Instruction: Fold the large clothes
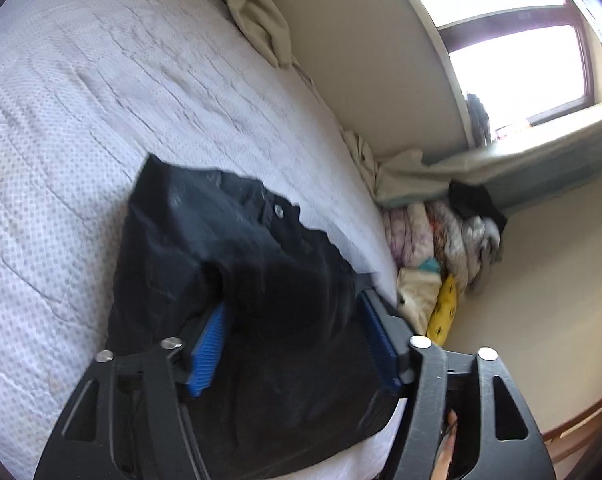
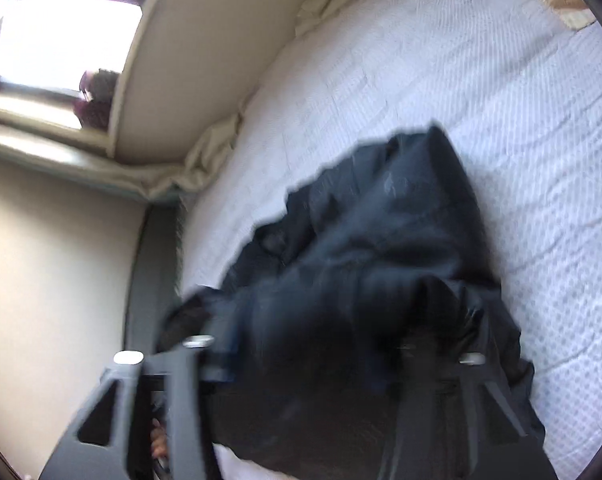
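Note:
Black trousers (image 1: 229,256) with a metal button (image 1: 278,210) lie bunched on the white dotted quilt (image 1: 101,92) near the bed's edge. My left gripper (image 1: 293,300) stands open over them. Both blue pads (image 1: 209,344) are bare, and a fold of the dark cloth rises between the fingers without being pinched. In the blurred right wrist view the same trousers (image 2: 381,240) lie heaped on the quilt (image 2: 481,80). My right gripper (image 2: 341,332) has its fingers wide apart, and the cloth covers its fingertips.
A pile of mixed clothes (image 1: 445,240) and a yellow item (image 1: 443,312) sit beyond the bed's edge by the wall. A beige sheet (image 1: 261,12) is bunched along the far side. A bright window (image 1: 513,60) is behind. A patterned pillow (image 2: 557,0) lies at the bed's far corner.

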